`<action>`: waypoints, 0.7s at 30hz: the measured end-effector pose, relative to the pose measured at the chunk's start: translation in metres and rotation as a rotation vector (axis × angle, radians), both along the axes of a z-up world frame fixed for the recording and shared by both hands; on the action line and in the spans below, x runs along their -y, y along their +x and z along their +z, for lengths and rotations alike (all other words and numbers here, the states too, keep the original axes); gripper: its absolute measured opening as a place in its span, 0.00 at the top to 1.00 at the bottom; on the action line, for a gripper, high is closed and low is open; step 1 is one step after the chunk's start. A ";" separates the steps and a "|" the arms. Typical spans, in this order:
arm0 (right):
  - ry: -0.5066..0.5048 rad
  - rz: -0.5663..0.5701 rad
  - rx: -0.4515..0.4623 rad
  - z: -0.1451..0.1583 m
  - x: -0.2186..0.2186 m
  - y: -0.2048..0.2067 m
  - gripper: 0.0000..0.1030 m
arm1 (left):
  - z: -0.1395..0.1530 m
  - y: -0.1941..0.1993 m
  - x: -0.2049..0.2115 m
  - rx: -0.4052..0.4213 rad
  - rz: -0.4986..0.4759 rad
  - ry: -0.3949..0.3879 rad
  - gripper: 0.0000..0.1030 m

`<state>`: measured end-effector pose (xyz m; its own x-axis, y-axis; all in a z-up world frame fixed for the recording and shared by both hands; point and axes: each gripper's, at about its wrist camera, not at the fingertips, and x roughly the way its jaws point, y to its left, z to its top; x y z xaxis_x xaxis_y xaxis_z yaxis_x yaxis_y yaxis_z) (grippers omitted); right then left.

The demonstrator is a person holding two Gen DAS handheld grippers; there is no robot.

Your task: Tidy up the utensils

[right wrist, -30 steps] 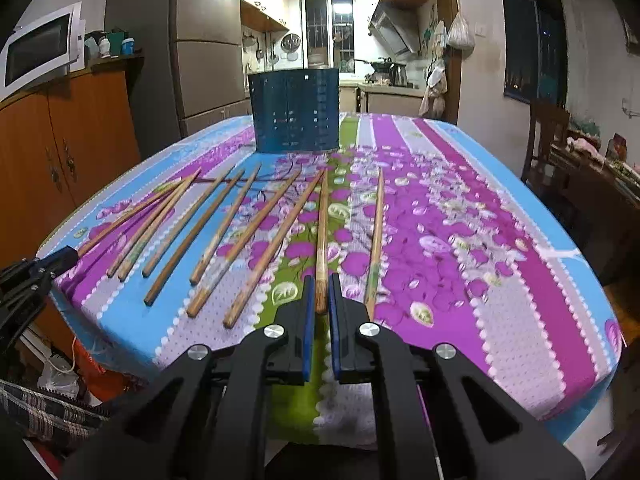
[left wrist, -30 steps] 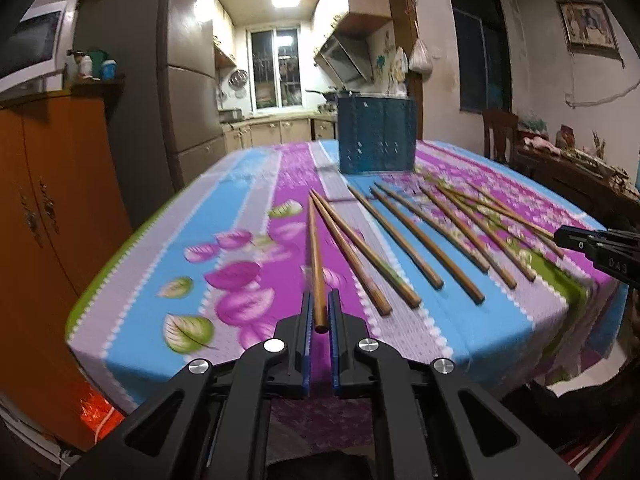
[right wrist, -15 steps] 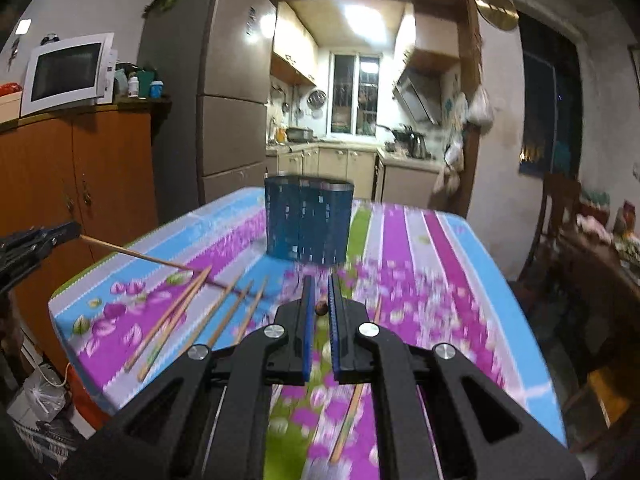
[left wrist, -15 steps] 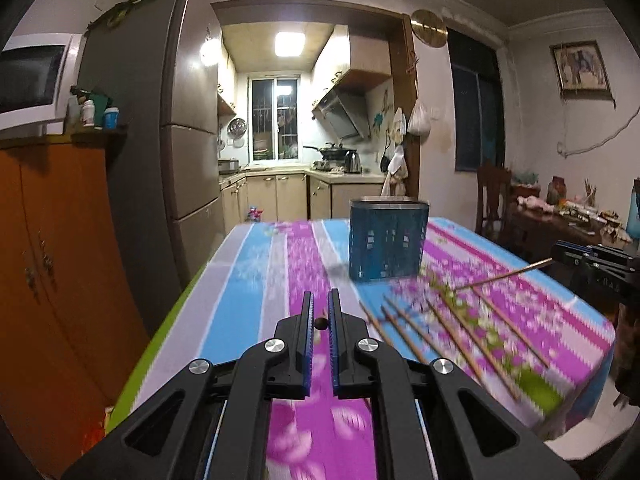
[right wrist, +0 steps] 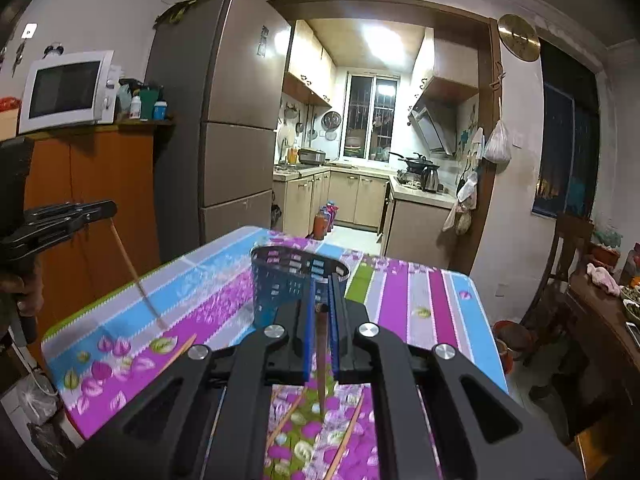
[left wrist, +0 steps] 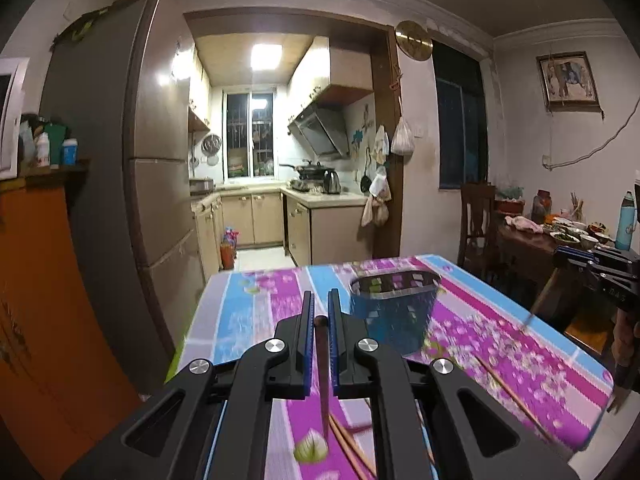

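My left gripper (left wrist: 319, 300) is shut on the thick end of a brown chopstick (left wrist: 323, 376) that hangs down between the jaws toward the table. My right gripper (right wrist: 321, 286) is likewise shut on a second chopstick (right wrist: 321, 364), which also points downward. A dark blue perforated utensil basket (left wrist: 391, 312) stands on the floral tablecloth just ahead and right of the left gripper; in the right wrist view the basket (right wrist: 280, 280) sits just ahead and left of the jaws. Other chopsticks (right wrist: 347, 436) lie on the cloth below. The right gripper (left wrist: 592, 268) shows at the left view's right edge.
The table (left wrist: 248, 316) is covered in a striped purple and blue cloth. A tall fridge (right wrist: 224, 120) and an orange cabinet (right wrist: 100, 200) with a microwave (right wrist: 66, 90) stand to the left. A wooden chair (left wrist: 476, 224) and a cluttered side table (left wrist: 560, 236) are to the right.
Both grippers have risen well above the table, each lifting its chopstick off the cloth. The chopsticks have swung from lying flat to hanging down. The basket now appears close and from above.
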<state>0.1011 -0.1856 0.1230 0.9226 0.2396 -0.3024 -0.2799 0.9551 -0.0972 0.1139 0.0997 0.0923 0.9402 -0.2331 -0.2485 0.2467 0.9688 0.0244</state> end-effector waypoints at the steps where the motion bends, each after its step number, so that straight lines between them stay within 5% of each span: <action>1: 0.003 0.000 0.000 0.003 0.002 0.002 0.95 | 0.005 0.004 0.001 0.004 -0.007 -0.004 0.92; 15: 0.036 0.012 0.005 0.028 0.008 0.026 0.95 | 0.027 0.029 0.025 0.025 -0.083 -0.026 0.92; 21: 0.043 0.036 0.052 0.057 -0.003 0.041 0.95 | 0.061 0.054 0.045 0.054 -0.127 -0.064 0.92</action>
<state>0.1418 -0.1825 0.1803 0.9275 0.2841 -0.2428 -0.3093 0.9482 -0.0721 0.1683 0.0550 0.1538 0.9135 -0.3650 -0.1795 0.3676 0.9298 -0.0200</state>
